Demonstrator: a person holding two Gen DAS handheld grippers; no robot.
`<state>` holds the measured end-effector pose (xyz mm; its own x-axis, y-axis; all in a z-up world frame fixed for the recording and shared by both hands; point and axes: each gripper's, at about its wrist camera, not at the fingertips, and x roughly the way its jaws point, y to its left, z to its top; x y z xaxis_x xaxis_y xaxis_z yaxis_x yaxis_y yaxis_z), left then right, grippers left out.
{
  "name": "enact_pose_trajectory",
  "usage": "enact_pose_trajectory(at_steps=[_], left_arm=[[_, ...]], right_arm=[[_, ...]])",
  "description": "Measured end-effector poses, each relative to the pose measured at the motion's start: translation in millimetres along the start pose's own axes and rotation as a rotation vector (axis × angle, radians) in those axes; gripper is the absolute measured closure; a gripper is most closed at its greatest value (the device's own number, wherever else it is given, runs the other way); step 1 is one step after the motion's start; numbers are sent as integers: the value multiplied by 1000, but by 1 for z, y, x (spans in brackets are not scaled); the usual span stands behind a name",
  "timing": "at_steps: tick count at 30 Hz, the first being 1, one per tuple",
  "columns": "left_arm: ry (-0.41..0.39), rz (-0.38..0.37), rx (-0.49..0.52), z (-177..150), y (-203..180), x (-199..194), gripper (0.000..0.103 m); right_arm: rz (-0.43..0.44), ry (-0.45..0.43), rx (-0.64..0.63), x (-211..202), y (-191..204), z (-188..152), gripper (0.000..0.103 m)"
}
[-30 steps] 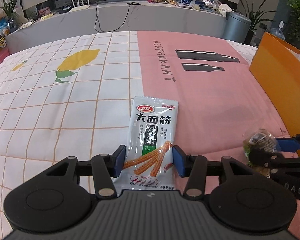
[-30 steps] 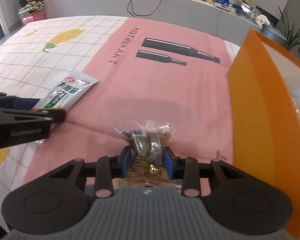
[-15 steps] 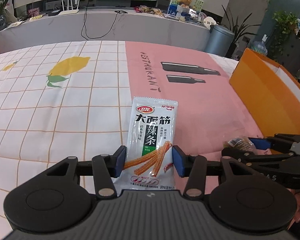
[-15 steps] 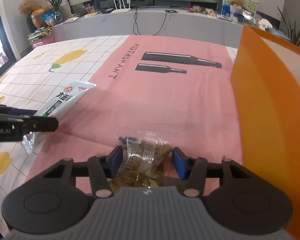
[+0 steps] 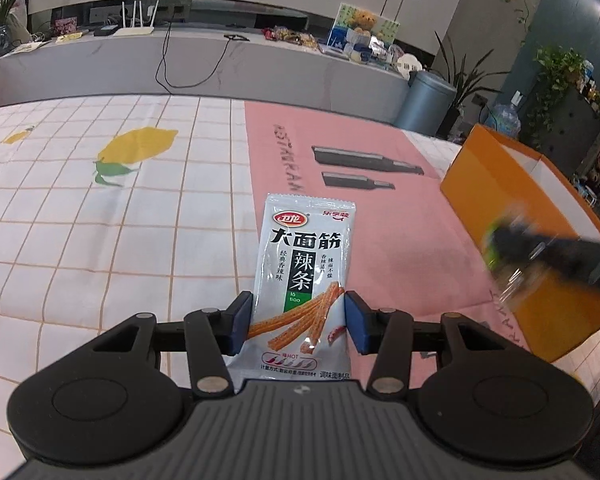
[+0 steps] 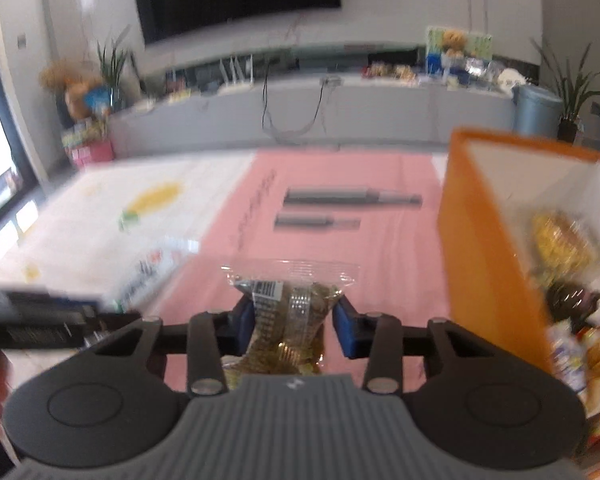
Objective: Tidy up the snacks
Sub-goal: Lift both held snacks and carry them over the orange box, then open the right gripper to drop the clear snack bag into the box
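My left gripper (image 5: 298, 322) is shut on a white spicy-strip snack packet (image 5: 304, 276) and holds it above the tablecloth. My right gripper (image 6: 294, 322) is shut on a clear bag of brownish snacks (image 6: 290, 320) and holds it in the air, left of the orange box (image 6: 484, 248). In the left wrist view the right gripper (image 5: 512, 246) is a blur in front of the orange box (image 5: 512, 184). In the right wrist view the left gripper (image 6: 96, 306) and its packet (image 6: 152, 268) show low on the left.
The orange box holds several snack packs (image 6: 564, 240). The table has a checked lemon cloth (image 5: 100, 200) and a pink cloth (image 5: 380, 216). A grey counter (image 5: 180, 64) and a bin (image 5: 428, 100) stand beyond the table.
Both grippers have risen with their snacks off the table. The right gripper has moved up and toward the orange box, whose inside now shows.
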<state>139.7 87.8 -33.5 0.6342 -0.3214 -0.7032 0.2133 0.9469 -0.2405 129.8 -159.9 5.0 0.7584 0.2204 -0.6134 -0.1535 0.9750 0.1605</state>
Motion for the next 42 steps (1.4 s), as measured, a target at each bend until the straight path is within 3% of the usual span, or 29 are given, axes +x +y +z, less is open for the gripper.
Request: enact_pose_trajectory(at_steps=[5, 8, 13, 17, 22, 23, 24, 25, 28, 33, 37, 39, 42], left_arm=[[-16, -12, 28, 5, -12, -9, 47], [-39, -16, 36, 11, -24, -16, 47], [-86, -8, 67, 24, -49, -23, 47], [-120, -28, 63, 39, -72, -23, 47], [-153, -78, 47, 54, -101, -23, 47], [-157, -91, 38, 57, -107, -22, 47], [-161, -102, 34, 60, -112, -21, 47], [-166, -114, 38, 62, -119, -20, 47], [-171, -132, 71, 66, -140, -14, 47], [-161, -158, 87, 76, -170, -2, 47], [-139, -150, 173, 87, -203, 9, 47], [-114, -148, 217, 91, -220, 18, 47], [-63, -115, 240, 99, -244, 38, 47]], right_arm=[[-94, -90, 29, -56, -41, 38, 63], [-223, -100, 15, -75, -73, 52, 63], [-388, -6, 15, -63, -135, 55, 63], [-421, 85, 59, -30, -179, 50, 63], [-389, 139, 62, -2, -205, 47, 63], [-395, 153, 55, 3, -210, 46, 58], [-400, 151, 38, 7, -212, 46, 42], [-389, 146, 40, 10, -213, 49, 34], [-327, 47, 98, -5, -218, 56, 18], [-269, -57, 163, -36, -227, 60, 11], [-176, -138, 190, -56, -236, 55, 9], [-127, -157, 227, -58, -246, 52, 9], [-135, -159, 260, -58, -253, 48, 9]])
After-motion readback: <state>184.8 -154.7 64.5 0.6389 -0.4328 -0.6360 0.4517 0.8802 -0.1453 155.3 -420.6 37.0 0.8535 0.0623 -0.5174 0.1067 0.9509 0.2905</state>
